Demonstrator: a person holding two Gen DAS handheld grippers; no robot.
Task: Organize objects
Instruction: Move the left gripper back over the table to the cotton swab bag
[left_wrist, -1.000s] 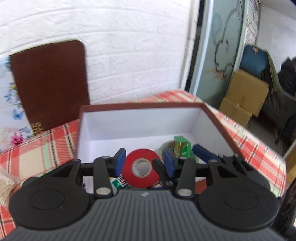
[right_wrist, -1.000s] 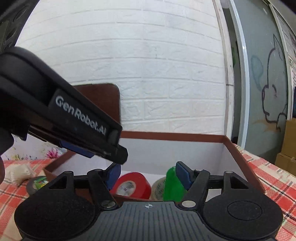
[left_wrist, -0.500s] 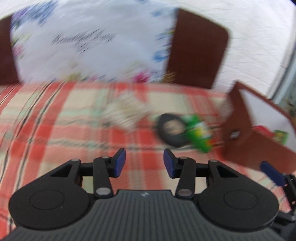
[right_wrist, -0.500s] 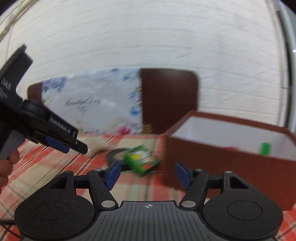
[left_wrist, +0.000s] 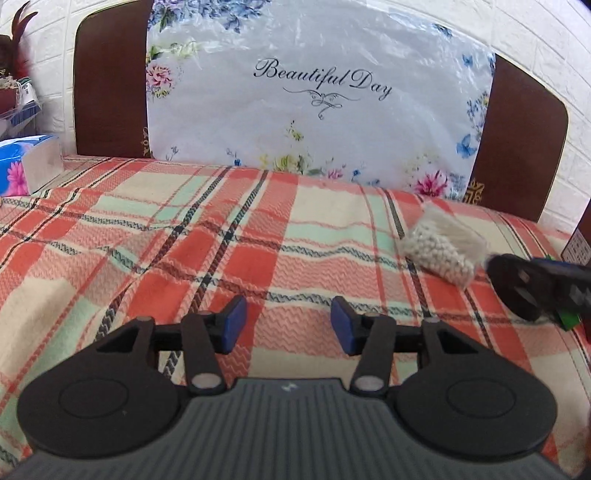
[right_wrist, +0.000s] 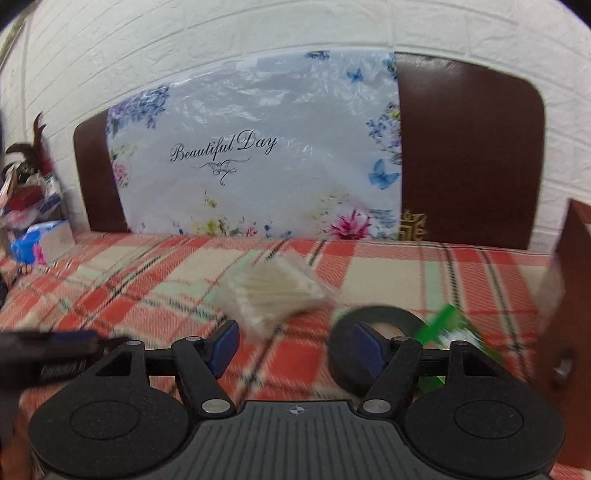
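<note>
The brown box (right_wrist: 570, 280) stands at my right; a cotton-swab packet (right_wrist: 269, 291), black tape roll (right_wrist: 373, 325) and green packet (right_wrist: 448, 328) lie unsorted on the plaid cloth (left_wrist: 221, 236). My left gripper (left_wrist: 288, 323) and right gripper (right_wrist: 291, 349) are opening, empty.

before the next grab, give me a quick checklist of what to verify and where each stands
1. Left tool empty: ok, opening, only plaid cloth shows between its pads.
2. Right tool empty: ok, opening, nothing gripped.
3. Items left on the cloth: ok, bag of cotton swabs, black tape roll and green box all lie outside the brown box.
4. Right tool lined up on a target: cannot tell, the tape roll sits just behind its right pad and the view is blurred.
5. Tools clear of each other: ok, the left one shows at the far left edge of the right view.
</note>
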